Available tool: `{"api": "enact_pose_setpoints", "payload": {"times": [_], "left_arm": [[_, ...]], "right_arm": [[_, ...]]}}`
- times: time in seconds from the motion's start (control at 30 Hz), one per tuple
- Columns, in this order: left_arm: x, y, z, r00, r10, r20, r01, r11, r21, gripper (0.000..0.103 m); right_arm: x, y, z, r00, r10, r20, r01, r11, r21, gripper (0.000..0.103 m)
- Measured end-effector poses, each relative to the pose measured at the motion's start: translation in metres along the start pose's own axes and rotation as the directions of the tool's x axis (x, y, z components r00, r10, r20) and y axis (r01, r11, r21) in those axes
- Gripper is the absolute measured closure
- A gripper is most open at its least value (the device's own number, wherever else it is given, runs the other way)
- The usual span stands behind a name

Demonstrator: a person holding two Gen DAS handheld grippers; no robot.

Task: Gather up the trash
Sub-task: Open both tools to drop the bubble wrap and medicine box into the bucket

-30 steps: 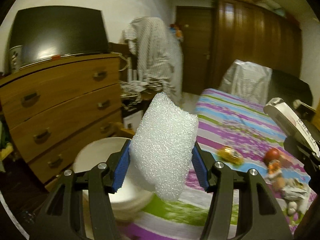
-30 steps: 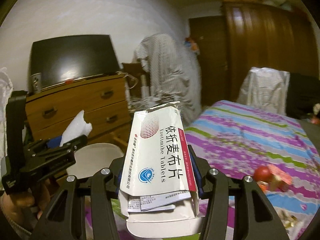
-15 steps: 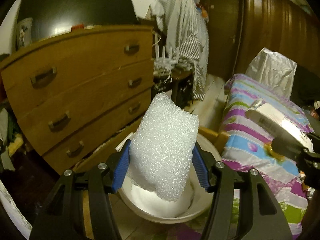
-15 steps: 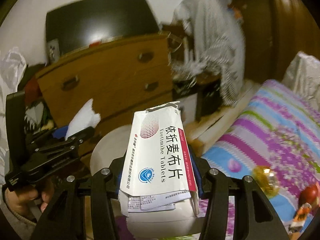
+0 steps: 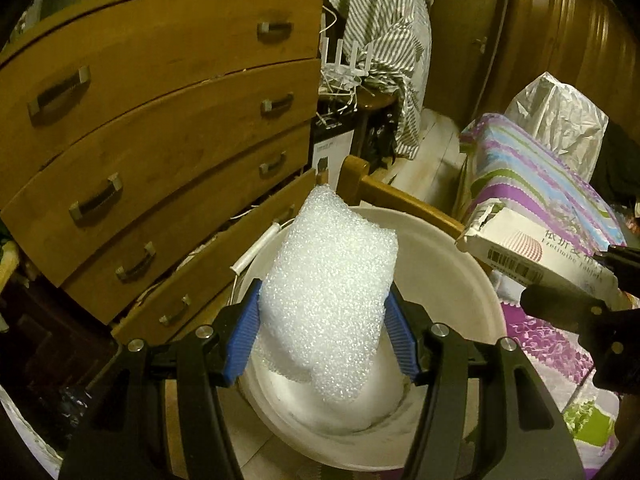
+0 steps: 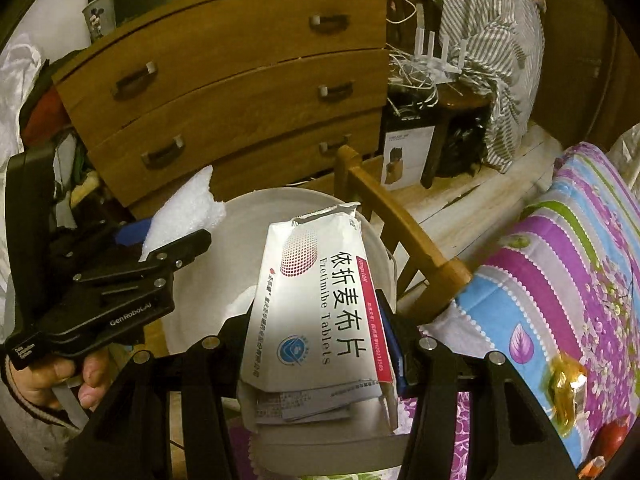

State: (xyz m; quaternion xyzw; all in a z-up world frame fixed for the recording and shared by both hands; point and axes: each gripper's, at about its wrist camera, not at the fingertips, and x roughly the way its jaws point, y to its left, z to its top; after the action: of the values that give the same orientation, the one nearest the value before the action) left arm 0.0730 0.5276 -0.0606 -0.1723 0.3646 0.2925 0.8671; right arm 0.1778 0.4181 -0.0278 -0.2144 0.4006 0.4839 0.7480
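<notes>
Your left hand-held gripper (image 5: pixel 324 336) clamps foam (image 5: pixel 330 300), your right hand-held gripper (image 6: pixel 320 344) clamps a tablet box (image 6: pixel 320 308), both above the white bin (image 5: pixel 452 272), apparently wedged between dresser (image 5: pixel 160 128) and bed (image 6: pixel 560 264).

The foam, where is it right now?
The foam is clamped in the left gripper, over the white bin beside the dresser.

Your foam (image 5: pixel 328 304) is a white, bubbly wad, upright and pinched at its sides, hanging over the open white bin (image 5: pixel 452 272). Your box (image 6: pixel 320 300) is a white tablet carton with a red edge stripe, top flap torn open, leaflets poking out below, tilted upright above the bin's near rim (image 6: pixel 280 456).
</notes>
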Motion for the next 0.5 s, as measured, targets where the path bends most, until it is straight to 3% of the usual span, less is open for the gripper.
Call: {"api": "enact_pose_setpoints", "payload": {"times": [0.23, 0.3, 0.37, 0.5], "left_arm": [[0.01, 0.005, -0.001, 1.0, -0.003, -0.011, 0.003, 1.0, -0.005, 0.047], [0.011, 0.006, 0.0, 1.0, 0.008, -0.01, -0.008, 1.0, -0.002, 0.044], [0.014, 0.008, 0.001, 1.0, 0.015, -0.015, -0.015, 1.0, -0.001, 0.016], [0.021, 0.02, 0.0, 0.999, 0.034, -0.023, -0.035, 0.999, -0.03, 0.015]], "right_arm": [[0.001, -0.012, -0.008, 1.0, 0.014, -0.009, -0.014, 1.0, 0.01, 0.049], [0.001, -0.015, -0.006, 1.0, 0.027, -0.005, -0.027, 1.0, 0.015, 0.042], [-0.001, -0.021, -0.004, 0.999, 0.045, 0.018, -0.046, 0.998, 0.043, 0.027], [-0.009, -0.031, -0.001, 0.997, 0.059, 0.055, -0.062, 0.996, 0.069, 0.026]]}}
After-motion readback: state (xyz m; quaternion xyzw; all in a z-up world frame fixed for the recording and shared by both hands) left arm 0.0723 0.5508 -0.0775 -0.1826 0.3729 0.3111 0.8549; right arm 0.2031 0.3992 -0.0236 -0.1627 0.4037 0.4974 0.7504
